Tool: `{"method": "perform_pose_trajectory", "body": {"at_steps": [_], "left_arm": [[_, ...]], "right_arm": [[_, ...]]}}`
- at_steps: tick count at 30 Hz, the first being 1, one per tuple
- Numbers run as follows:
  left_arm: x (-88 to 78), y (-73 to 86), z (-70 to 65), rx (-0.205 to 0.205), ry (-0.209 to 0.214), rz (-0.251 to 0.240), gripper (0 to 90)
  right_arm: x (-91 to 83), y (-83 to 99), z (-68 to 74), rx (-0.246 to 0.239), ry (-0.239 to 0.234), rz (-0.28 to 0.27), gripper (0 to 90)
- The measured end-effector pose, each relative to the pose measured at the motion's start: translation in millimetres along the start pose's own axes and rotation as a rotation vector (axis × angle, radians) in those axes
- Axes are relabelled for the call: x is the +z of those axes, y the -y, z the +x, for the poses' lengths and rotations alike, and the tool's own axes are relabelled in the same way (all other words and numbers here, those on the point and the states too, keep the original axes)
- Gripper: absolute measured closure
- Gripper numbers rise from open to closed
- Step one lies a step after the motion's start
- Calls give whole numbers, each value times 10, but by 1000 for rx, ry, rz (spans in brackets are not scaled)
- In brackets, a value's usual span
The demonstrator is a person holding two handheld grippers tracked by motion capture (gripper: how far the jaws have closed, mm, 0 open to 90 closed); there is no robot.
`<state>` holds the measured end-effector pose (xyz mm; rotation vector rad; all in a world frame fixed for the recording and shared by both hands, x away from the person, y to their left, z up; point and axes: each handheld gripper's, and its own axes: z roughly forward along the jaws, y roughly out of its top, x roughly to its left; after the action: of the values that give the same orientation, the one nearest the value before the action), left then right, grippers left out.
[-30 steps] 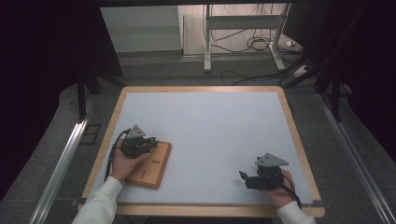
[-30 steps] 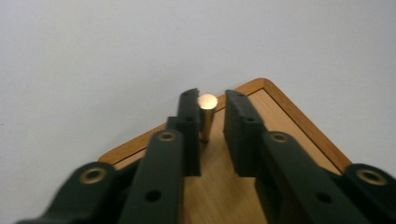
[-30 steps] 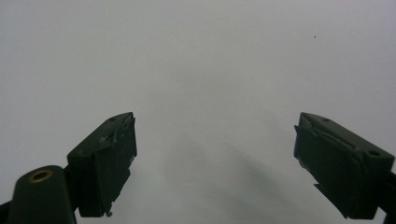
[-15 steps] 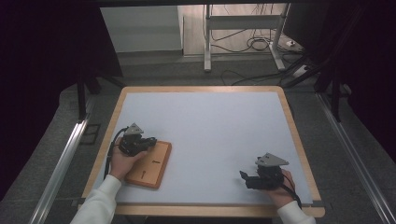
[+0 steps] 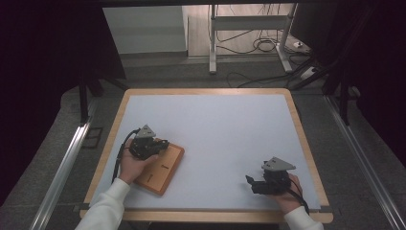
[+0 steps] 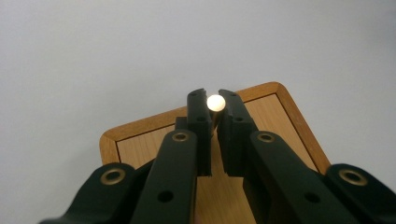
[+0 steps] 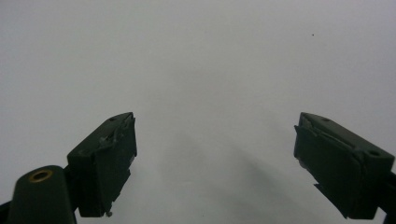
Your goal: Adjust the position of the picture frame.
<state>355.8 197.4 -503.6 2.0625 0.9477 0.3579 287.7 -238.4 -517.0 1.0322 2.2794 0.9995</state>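
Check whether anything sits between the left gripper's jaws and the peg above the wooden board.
Nothing does: the left gripper is already clamped on the pale round peg above the wooden board, with nothing else between its jaws.

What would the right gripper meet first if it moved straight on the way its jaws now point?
The way looks free: the right gripper stands open over bare table, and in the high view it points left, well short of the wooden board. Depth is uncertain.
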Motion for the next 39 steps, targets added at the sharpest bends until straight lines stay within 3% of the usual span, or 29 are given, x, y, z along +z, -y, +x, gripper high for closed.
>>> {"method": "perform_pose_trajectory", "body": {"at_steps": [19, 27, 34, 35, 39], "left_arm": [[643, -460, -392, 80, 82, 80, 841], [825, -543, -497, 91, 100, 102, 841], [840, -547, -506, 100, 97, 91, 837], [821, -540, -502, 107, 98, 86, 824], [629, -494, -469, 113, 74, 69, 495]], "right_arm": [[2, 16, -17, -1, 0, 12, 137], [15, 17, -12, -6, 6, 22, 137], [18, 23, -13, -6, 7, 26, 137], [14, 23, -14, -6, 9, 26, 137], [-9, 30, -24, -2, 12, 22, 137]]}}
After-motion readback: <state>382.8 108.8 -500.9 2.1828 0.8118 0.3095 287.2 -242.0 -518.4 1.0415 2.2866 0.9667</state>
